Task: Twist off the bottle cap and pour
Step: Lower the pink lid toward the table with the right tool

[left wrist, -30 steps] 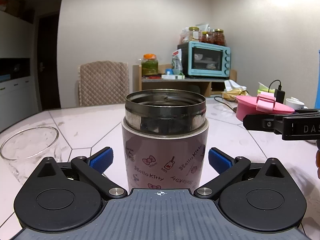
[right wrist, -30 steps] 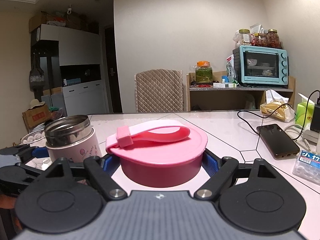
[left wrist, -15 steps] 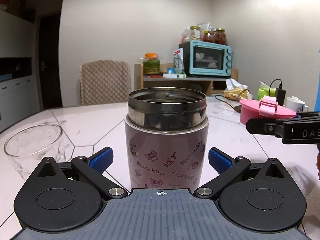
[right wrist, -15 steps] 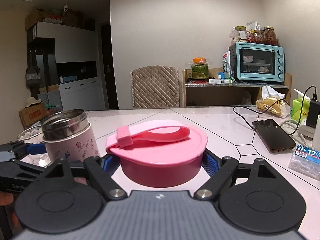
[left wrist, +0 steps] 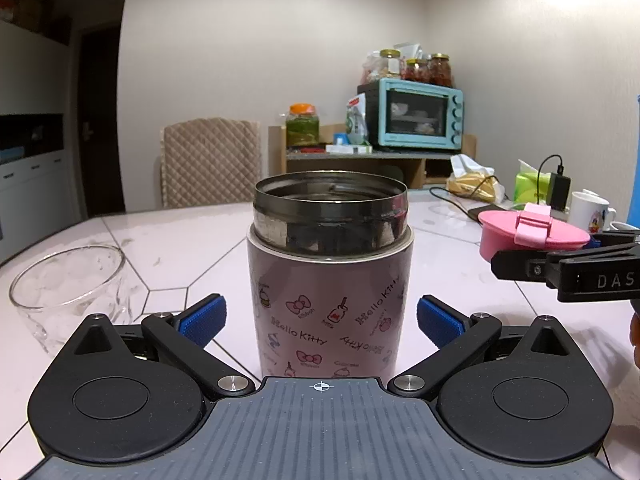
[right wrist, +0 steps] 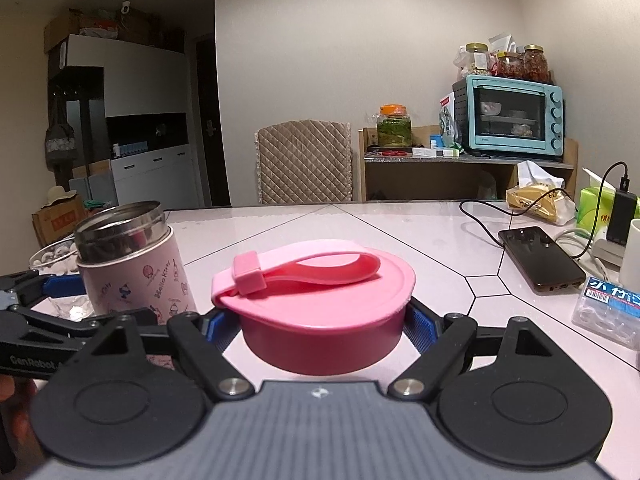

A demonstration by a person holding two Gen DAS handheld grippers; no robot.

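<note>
A pink Hello Kitty jar [left wrist: 330, 280] with an open steel mouth stands on the white table, between the blue pads [left wrist: 200, 318] of my left gripper [left wrist: 322, 318]. The gripper is open: a thin strip of table shows between each pad and the jar wall. The jar's pink cap [right wrist: 320, 312], with its loop strap, sits in my right gripper [right wrist: 320, 328], which is shut on it, to the right of the jar [right wrist: 132, 264]. The left wrist view shows that cap [left wrist: 534, 232] low over the table. A clear glass bowl [left wrist: 68, 288] stands left of the jar.
A black phone [right wrist: 540, 258] on a charging cable, a clear plastic box [right wrist: 608, 304], a white mug [left wrist: 592, 210] and tissue packs crowd the table's right side. A quilted chair [left wrist: 210, 162] and a shelf with a teal oven [left wrist: 420, 114] stand beyond the far edge.
The right gripper has sunk lower toward the table with the cap. The jar looks slightly smaller and farther off between the left fingers, whose spread is unchanged.
</note>
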